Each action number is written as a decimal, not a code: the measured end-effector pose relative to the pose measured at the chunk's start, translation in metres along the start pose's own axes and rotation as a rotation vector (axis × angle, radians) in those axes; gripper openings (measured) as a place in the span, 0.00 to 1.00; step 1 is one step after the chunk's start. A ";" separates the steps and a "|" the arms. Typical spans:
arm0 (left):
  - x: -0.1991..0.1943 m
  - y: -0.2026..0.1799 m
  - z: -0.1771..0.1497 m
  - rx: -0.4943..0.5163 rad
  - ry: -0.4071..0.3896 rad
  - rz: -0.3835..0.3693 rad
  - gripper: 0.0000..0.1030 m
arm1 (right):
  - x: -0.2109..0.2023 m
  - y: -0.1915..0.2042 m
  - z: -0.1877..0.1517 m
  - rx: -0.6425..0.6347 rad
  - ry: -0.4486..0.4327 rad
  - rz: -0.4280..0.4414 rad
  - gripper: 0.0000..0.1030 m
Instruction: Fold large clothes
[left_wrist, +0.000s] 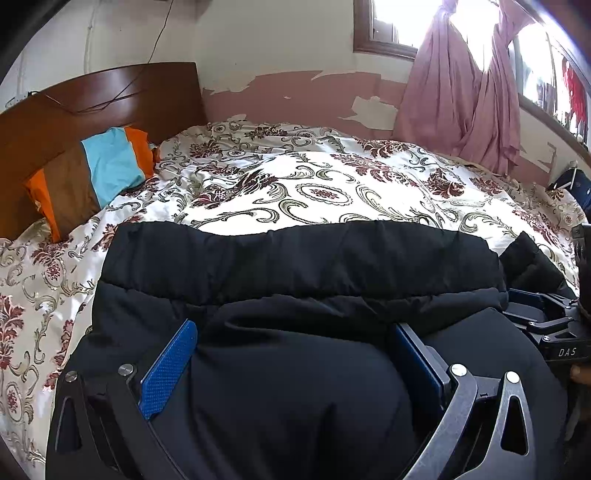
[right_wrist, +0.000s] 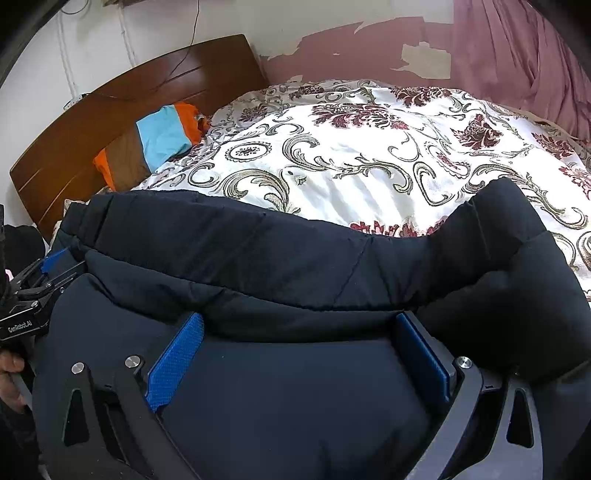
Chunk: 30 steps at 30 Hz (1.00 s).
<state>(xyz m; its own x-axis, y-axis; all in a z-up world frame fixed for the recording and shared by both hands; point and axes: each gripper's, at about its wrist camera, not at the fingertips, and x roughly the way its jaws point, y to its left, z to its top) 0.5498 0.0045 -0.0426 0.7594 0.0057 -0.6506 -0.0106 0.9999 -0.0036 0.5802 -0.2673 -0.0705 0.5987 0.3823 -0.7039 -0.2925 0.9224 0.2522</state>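
So here's where the fold stands, working outward from the cameras. Both sets of tongs are spread wide, with puffy black fabric bulging up between the blue pads rather than being pinched. The left tongs (left_wrist: 291, 354) have a fat mound of the jacket (left_wrist: 295, 280) sitting in the gap, and the right tongs (right_wrist: 299, 347) look the same, pads apart with a smooth dark panel between them. So I'd call both released, pressing into or resting on the cloth, not gripping it. They're side by side along the near edge; each one shows up at the edge of the other's view.

Just past the pads there's a thick quilted roll lying crosswise, which looks to me like one layer already brought over another. So my guess is at least one fold is in, maybe the bottom or a side turned over the body. On the right a bulky lump, probably a sleeve (right_wrist: 517, 236), sticks out past the main bundle and isn't tucked in yet. That's what's left, I think: get that bit in and do a final fold to make it compact.

Farther out the whole thing sits on the bed (left_wrist: 332, 192) with the floral cover, then a striped pillow (left_wrist: 96, 170) against the wooden headboard (left_wrist: 110, 92), and pink curtains (left_wrist: 461, 96) by the window.
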 end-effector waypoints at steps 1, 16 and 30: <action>0.000 0.000 0.000 0.000 -0.002 0.001 1.00 | 0.000 0.000 0.000 -0.002 0.000 -0.004 0.98; -0.004 0.006 -0.001 -0.013 -0.028 -0.022 1.00 | -0.005 -0.002 -0.003 0.003 -0.026 -0.010 0.98; -0.012 0.008 -0.005 -0.021 -0.038 -0.038 1.00 | -0.013 0.002 -0.007 -0.001 -0.049 -0.036 0.98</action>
<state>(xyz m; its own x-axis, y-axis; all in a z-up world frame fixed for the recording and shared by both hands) 0.5374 0.0121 -0.0391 0.7837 -0.0317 -0.6204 0.0058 0.9990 -0.0437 0.5666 -0.2707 -0.0655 0.6442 0.3516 -0.6793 -0.2713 0.9354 0.2268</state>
